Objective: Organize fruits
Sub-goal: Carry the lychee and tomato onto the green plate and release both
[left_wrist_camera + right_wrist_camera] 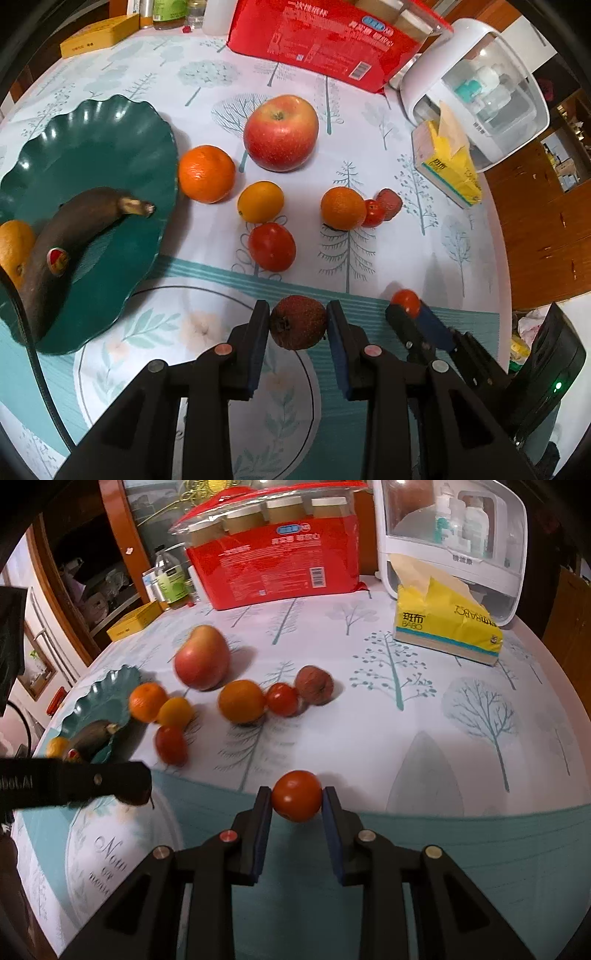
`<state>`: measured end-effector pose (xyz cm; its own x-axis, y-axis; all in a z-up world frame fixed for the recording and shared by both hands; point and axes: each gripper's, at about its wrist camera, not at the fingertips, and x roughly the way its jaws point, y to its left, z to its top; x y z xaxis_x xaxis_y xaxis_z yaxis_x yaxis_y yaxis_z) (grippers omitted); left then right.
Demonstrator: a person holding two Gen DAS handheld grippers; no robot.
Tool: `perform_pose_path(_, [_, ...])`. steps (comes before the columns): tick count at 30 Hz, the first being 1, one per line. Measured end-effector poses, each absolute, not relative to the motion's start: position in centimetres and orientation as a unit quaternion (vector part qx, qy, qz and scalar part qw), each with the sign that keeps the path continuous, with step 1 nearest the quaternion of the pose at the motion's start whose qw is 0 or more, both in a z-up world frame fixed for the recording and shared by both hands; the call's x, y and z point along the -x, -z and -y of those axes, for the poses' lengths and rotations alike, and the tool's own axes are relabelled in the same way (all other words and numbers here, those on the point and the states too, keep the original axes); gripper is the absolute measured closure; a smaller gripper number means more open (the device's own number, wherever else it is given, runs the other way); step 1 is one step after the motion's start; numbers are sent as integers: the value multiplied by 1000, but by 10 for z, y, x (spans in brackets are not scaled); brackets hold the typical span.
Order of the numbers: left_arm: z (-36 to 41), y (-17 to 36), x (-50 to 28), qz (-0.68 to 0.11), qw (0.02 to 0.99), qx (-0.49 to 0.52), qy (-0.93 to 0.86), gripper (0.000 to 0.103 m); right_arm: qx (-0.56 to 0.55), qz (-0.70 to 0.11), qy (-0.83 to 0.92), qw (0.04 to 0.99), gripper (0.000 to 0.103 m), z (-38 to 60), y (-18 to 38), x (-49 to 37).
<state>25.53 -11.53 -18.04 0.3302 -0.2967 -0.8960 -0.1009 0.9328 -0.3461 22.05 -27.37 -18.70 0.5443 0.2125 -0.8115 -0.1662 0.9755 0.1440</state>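
Brown and rough-skinned, a small dried-looking fruit (298,322) sits pinched between the blue pads of the left gripper (297,325), one pad on each flank, stem scar facing left. It looks light and fairly firm, and that grainy skin should keep it from slipping; the hold across its widest part seems sound. Just right of it, the right gripper (297,801) is clamped on a small red tomato (297,800), again across the middle. That one I'd judge smooth, glossy and soft under pressure: squeeze harder and the skin could split, ease off and it could squirt out. Gentle grip, steady wrist.

Left of the brown fruit lies the scalloped green plate (110,122), already carrying a very dark, overripe banana (74,236) and an orange (13,247) at its near edge. The banana looks mushy, so anything dropped on it would bruise it; the bare green patch beyond the banana's stem seems the better landing spot.

Beyond the plate's right rim, still on the tree-print tablecloth (424,258): a larger tomato (272,246), a yellow-orange citrus (260,201), a mandarin (206,173) almost touching the plate, another mandarin (343,207) with a small tomato (373,213) and a second brown fruit (389,203) pressed against it. Farther from the plate stands the big red apple (280,133), the heaviest of the lot by the look of it, hard and waxy; it would want a wide hold across its belly.
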Motion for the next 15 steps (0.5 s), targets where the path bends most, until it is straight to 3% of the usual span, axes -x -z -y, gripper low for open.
perform_pose_path(15, [44,151,-197,-538,823,183,24,73,-6,-456,-135,880,75,225,163,-172])
